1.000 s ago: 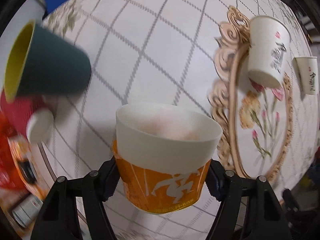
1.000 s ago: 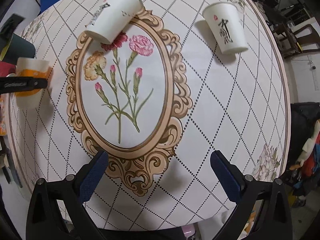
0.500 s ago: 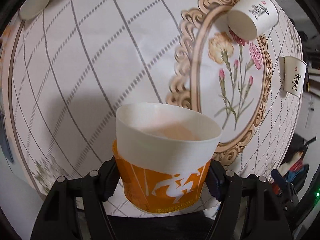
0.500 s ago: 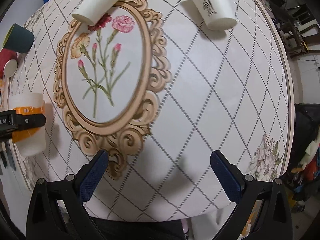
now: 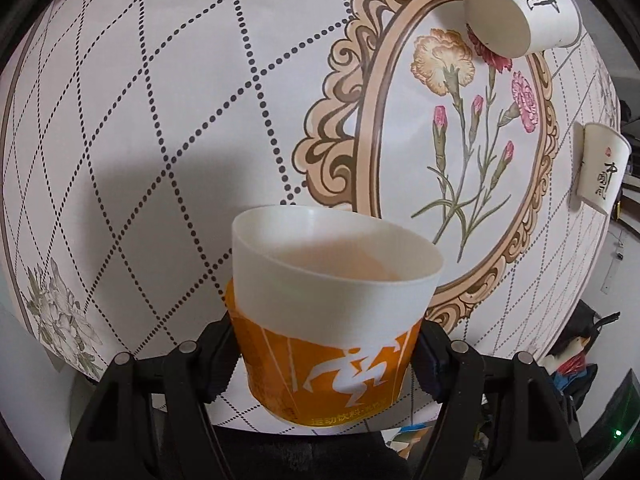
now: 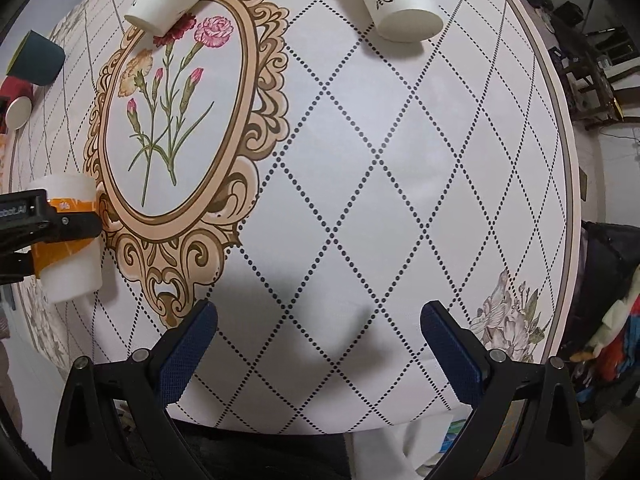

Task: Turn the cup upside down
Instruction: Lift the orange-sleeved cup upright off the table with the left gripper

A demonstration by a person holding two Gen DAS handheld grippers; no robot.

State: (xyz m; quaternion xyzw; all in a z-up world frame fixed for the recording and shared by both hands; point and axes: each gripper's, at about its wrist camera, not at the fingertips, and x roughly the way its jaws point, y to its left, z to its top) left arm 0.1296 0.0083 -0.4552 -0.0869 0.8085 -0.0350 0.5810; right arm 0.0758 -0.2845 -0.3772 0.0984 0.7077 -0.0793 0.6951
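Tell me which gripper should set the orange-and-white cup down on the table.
Left. The left gripper is already shut on the orange-and-white cup, held over the tablecloth. The right gripper is open, empty, and off to the side.

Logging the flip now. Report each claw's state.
Left claw: closed on the white paper cup with the orange band.
Right claw: open, holding nothing.

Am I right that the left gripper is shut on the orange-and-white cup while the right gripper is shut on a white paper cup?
Not quite. The left gripper is shut on the orange-and-white cup, but the right wrist view shows the right gripper open and empty, with only tablecloth between its pads.
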